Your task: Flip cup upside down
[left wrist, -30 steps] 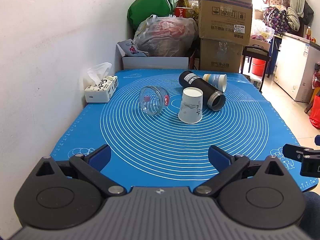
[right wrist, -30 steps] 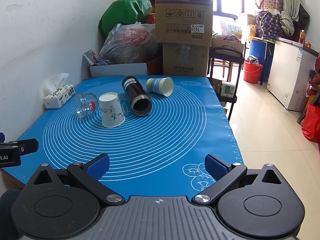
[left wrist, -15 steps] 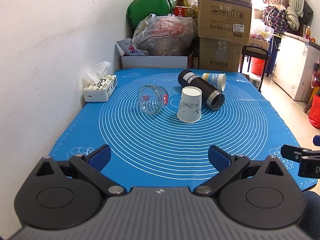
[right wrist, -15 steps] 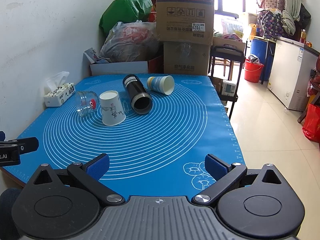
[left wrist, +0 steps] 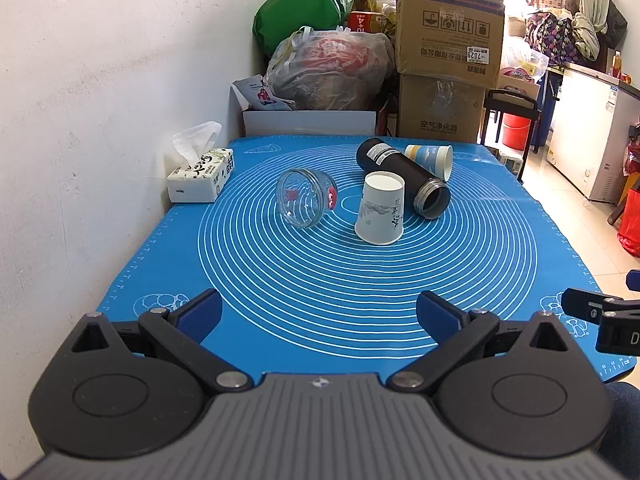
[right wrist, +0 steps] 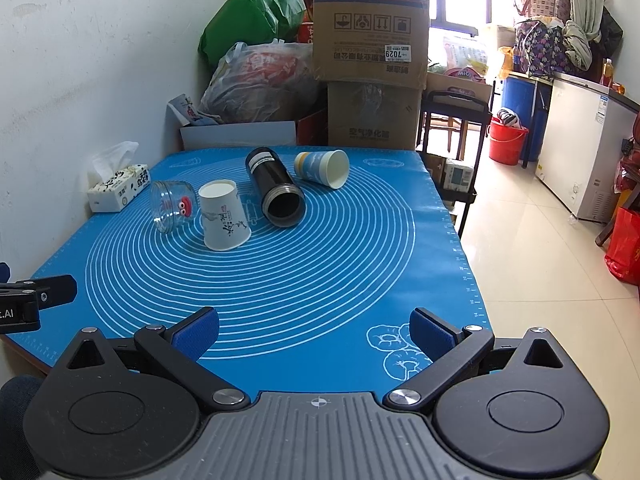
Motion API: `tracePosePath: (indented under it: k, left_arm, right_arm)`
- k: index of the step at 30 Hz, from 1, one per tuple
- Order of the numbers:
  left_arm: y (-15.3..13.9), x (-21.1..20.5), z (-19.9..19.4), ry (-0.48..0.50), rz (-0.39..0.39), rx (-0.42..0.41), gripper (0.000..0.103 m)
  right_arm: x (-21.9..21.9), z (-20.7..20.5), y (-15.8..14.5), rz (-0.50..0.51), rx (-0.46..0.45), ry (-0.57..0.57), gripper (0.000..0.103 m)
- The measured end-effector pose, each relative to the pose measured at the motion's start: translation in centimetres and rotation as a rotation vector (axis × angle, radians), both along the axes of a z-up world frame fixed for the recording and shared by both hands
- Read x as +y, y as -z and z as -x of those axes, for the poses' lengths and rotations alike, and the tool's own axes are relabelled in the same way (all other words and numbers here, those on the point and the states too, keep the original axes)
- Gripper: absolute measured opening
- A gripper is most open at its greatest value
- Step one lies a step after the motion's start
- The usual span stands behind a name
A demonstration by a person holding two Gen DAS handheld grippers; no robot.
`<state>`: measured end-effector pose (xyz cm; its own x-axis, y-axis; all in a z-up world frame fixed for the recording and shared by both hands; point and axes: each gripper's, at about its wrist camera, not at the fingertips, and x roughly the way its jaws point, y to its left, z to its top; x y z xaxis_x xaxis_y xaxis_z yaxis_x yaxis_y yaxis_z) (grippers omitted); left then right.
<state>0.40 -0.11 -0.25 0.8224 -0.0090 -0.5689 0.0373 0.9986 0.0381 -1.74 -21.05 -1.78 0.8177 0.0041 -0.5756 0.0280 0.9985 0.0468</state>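
A white paper cup (left wrist: 380,213) with black ink drawings stands upside down near the middle of the blue mat (left wrist: 320,280); it also shows in the right wrist view (right wrist: 224,216). A blue-and-yellow paper cup (left wrist: 431,160) lies on its side at the back, also seen in the right wrist view (right wrist: 322,168). A clear glass jar (left wrist: 306,202) lies on its side left of the white cup. A black flask (left wrist: 404,176) lies on its side between the cups. My left gripper (left wrist: 319,316) and right gripper (right wrist: 314,330) are both open and empty at the mat's near edge, far from the cups.
A tissue box (left wrist: 200,174) sits at the mat's left edge by the white wall. Cardboard boxes (left wrist: 448,60) and filled bags (left wrist: 324,72) stack behind the table. The table's right edge drops to a tiled floor (right wrist: 540,260) with a white freezer (right wrist: 588,152).
Both grippers have drifted very slightly; the view has shifted a little. The cups, jar and flask have not moved.
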Motion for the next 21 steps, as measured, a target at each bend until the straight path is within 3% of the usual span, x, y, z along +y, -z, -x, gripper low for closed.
tracePosePath:
  k: [14, 21]
  left_arm:
    - [0.0, 0.1, 0.0, 0.005, -0.005, -0.003, 0.102]
    - [-0.3, 0.4, -2.1, 0.031, -0.059, -0.038, 0.102]
  right_arm:
    - [0.0, -0.1, 0.3, 0.000, 0.000, -0.001, 0.102]
    - [-0.3, -1.9, -0.4, -0.005, -0.022, -0.002, 0.102]
